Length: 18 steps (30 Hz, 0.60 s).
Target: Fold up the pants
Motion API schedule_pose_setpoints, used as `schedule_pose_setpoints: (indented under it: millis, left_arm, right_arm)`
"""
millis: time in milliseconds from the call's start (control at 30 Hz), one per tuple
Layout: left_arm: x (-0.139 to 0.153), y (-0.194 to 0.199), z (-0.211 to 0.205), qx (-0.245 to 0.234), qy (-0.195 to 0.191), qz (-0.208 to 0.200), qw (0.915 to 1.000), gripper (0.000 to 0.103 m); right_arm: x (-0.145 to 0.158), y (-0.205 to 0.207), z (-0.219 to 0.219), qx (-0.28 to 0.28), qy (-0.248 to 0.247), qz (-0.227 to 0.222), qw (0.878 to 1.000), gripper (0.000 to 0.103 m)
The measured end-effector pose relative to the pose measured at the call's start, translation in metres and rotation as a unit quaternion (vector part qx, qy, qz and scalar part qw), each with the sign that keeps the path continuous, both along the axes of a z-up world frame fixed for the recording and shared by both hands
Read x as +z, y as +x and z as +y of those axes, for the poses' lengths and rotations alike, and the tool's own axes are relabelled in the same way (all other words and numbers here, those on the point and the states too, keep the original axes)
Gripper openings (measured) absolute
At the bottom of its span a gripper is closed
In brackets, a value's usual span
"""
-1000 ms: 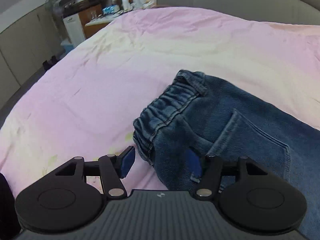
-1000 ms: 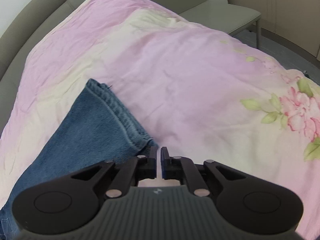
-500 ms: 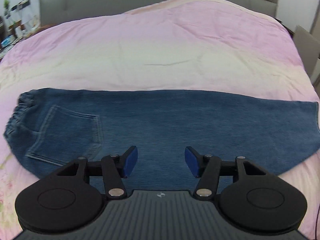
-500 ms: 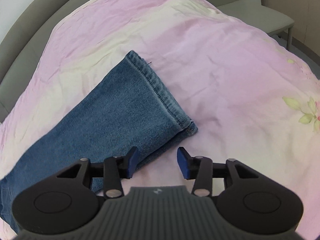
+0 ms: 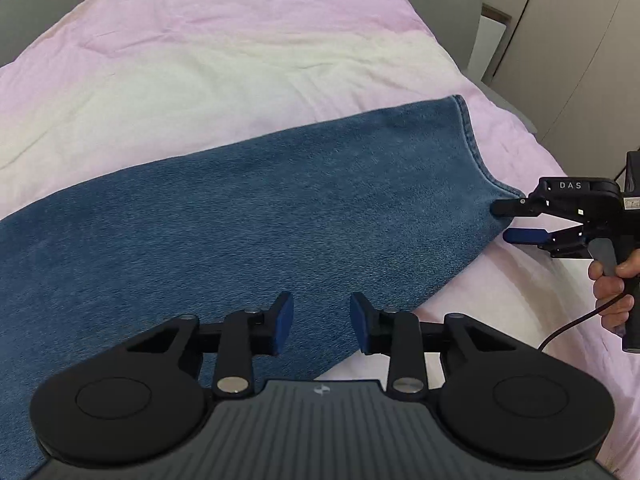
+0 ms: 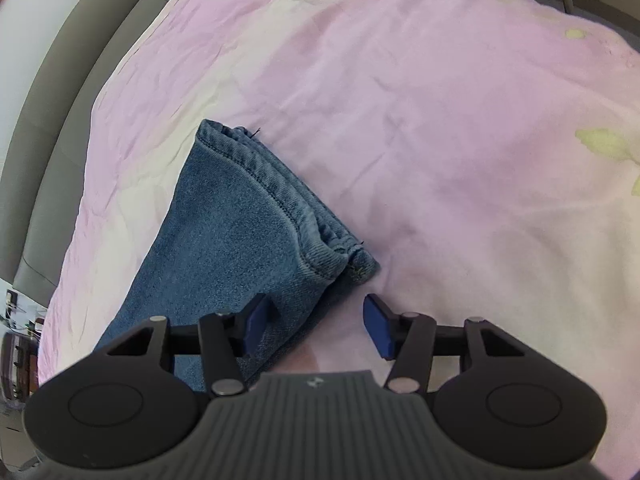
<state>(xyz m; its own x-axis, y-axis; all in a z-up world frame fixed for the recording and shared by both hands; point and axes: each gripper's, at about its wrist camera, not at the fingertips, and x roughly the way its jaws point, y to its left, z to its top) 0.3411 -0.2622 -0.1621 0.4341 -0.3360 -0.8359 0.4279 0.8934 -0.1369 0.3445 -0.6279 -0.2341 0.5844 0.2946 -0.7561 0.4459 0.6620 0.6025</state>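
White letters "DAS" stand on the top of the black handheld two-finger gripper (image 5: pixel 505 224) at the frame's right edge.

We are in a home bedroom, a bed under a pink and cream cover (image 5: pixel 224 60) printed with green leaves (image 6: pixel 604 146), grey padded headboard (image 6: pixel 60 92) behind it, pale wardrobe doors (image 5: pixel 576 40) alongside, a grey chair (image 5: pixel 440 8) near the bed

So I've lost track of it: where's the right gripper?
At the jeans' hem corner, right edge of the left wrist view: right gripper open on the pink bedspread.
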Motion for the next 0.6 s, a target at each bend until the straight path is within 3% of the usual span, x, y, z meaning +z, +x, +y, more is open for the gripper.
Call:
schedule_pose_setpoints:
  millis: [333, 433, 500, 600]
  left_arm:
    - [-0.038, 0.008, -0.026, -0.017, 0.029, 0.02, 0.9992, 0.035]
    - [-0.043, 0.007, -0.032, -0.023, 0.036, 0.021, 0.9989, 0.034]
    - [-0.047, 0.01, -0.035, -0.024, 0.036, 0.025, 0.9988, 0.034]
    - [-0.051, 0.018, -0.035, -0.013, 0.021, 0.035, 0.9991, 0.034]
  right_arm:
    - [-0.03, 0.005, -0.005, -0.04, 0.039, -0.036, 0.998, 0.043]
    - [-0.027, 0.003, -0.004, -0.044, 0.031, -0.042, 0.998, 0.032]
    - [-0.025, 0.002, -0.004, -0.042, 0.045, -0.047, 0.997, 0.014]
    - [-0.009, 0.001, 0.002, -0.036, 0.015, -0.054, 0.998, 0.01]
